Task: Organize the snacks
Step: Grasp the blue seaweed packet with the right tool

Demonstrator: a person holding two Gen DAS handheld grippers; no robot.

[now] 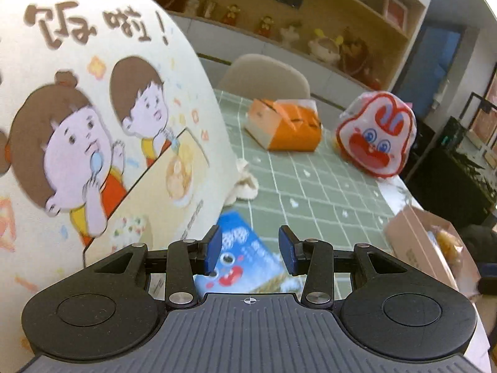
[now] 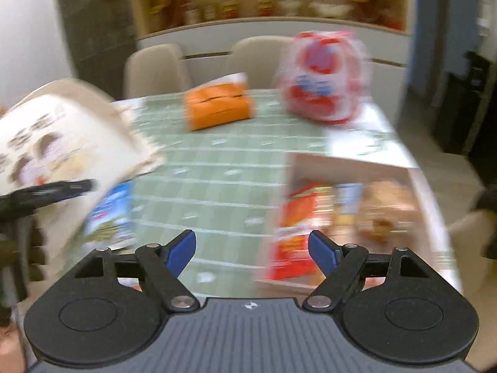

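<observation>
A blue cartoon-faced snack packet [image 1: 240, 259] lies on the green gridded surface [image 1: 313, 186] under the left gripper [image 1: 250, 250], whose narrowly parted jaws hold nothing; the right gripper [image 2: 252, 250] gapes wide, empty.

The white bag [image 1: 102, 118] carries big brown handwritten Chinese characters near its top, closing in an exclamation mark; the last reads 啦, the ones before it are too distorted to be sure of; a line of small print runs slantwise along its lower edge, too fine to read; the blue packet [image 1: 239, 255] has white lettering, blurred past reading; the carton [image 1: 413, 242] bears faint print on its side, unreadable; in the right wrist view everything is smeared and nothing can be read.
</observation>
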